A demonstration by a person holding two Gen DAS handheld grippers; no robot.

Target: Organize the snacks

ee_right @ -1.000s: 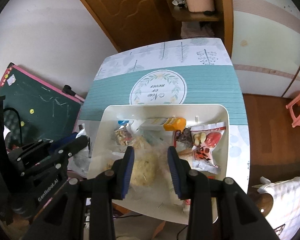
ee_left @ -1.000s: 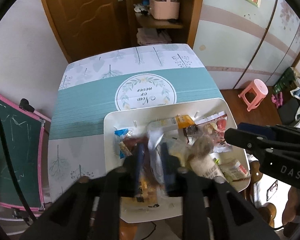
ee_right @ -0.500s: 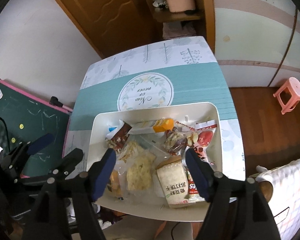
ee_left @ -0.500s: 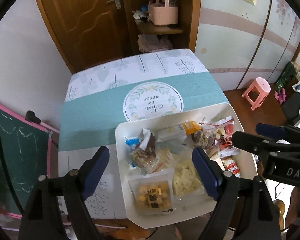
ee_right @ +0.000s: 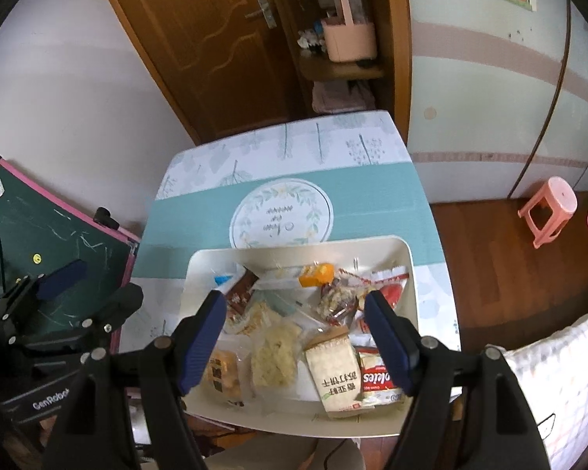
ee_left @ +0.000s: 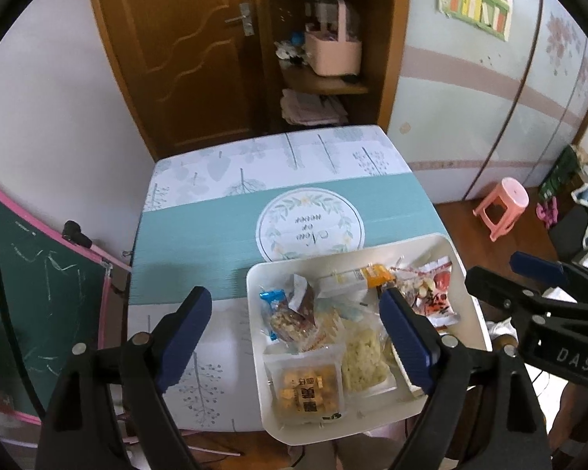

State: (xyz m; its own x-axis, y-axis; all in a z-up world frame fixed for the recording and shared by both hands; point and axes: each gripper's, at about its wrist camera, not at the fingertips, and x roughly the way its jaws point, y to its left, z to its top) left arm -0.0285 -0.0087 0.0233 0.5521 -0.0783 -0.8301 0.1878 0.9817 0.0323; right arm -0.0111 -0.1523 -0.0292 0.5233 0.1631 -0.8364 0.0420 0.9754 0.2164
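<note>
A white tray (ee_left: 423,243) sits at the table's near edge, filled with several snack packs. Among them are a pack of orange cubes (ee_left: 307,387), a clear bag of pale crisps (ee_left: 362,356) and a nut pack with a blue end (ee_left: 290,319). My left gripper (ee_left: 294,297) hangs above the tray's left side, its jaws opening, with nothing held between them. My right gripper (ee_right: 294,297) hovers open over the tray (ee_right: 215,254), above a beige pack (ee_right: 335,376) and the crisps (ee_right: 274,356), touching neither.
The table wears a teal cloth (ee_left: 200,231) with a round emblem. A green chalkboard (ee_left: 31,293) leans at the left. A pink stool (ee_left: 501,205) stands on the floor at the right. Behind the table are a wooden door and a shelf with a pink basket (ee_left: 333,53).
Both grippers went from nearly shut around packs in the tray to wide open and rose. The packs they held now lie loose in the tray.
</note>
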